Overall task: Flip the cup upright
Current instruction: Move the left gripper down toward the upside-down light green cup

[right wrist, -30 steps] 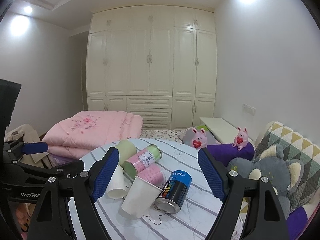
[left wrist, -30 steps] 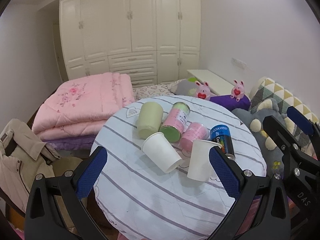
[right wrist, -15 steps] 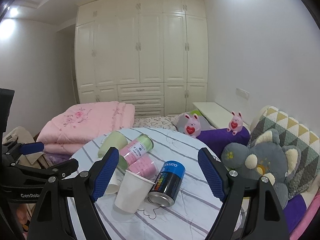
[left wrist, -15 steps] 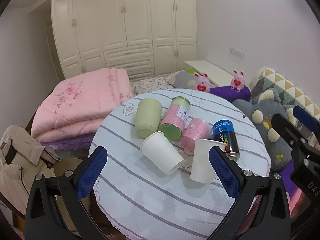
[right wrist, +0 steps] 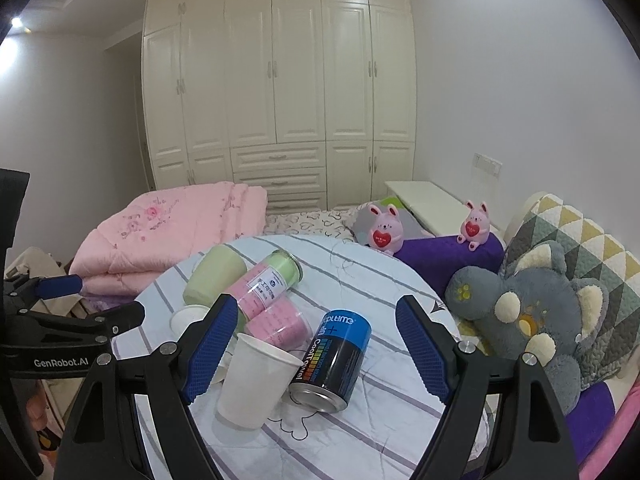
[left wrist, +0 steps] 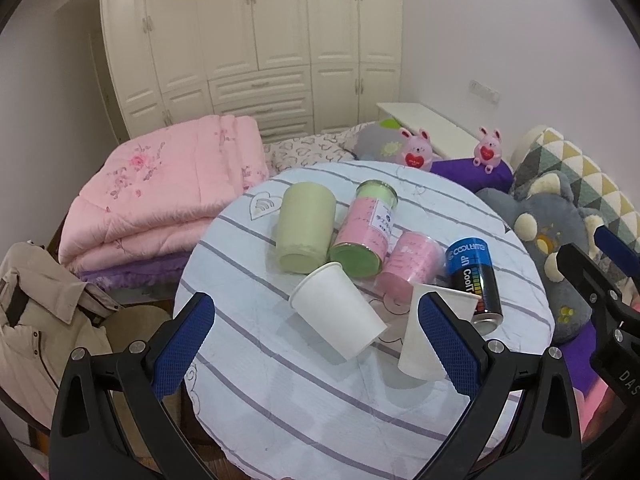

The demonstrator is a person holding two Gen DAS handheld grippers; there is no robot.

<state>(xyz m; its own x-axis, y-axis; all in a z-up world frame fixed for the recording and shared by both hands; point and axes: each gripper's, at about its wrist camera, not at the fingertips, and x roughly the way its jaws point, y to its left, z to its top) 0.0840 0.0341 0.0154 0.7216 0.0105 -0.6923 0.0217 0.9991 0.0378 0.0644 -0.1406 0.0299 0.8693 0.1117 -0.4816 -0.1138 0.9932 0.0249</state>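
Two white paper cups lie on their sides on a round striped table. One cup lies in the middle, its base toward the far left. The other lies to its right, partly behind my left gripper's right finger; it also shows in the right wrist view. My left gripper is open and empty, above the table's near side. My right gripper is open and empty, above the second cup and a blue-black can.
A green cup, a pink-green canister, a pink cup and the can lie on the table behind the paper cups. A folded pink quilt is to the left, plush toys to the right.
Both grippers have moved forward and tilted down toward the table, so the cups look larger. Nothing on the table has moved. Both grippers stay open.
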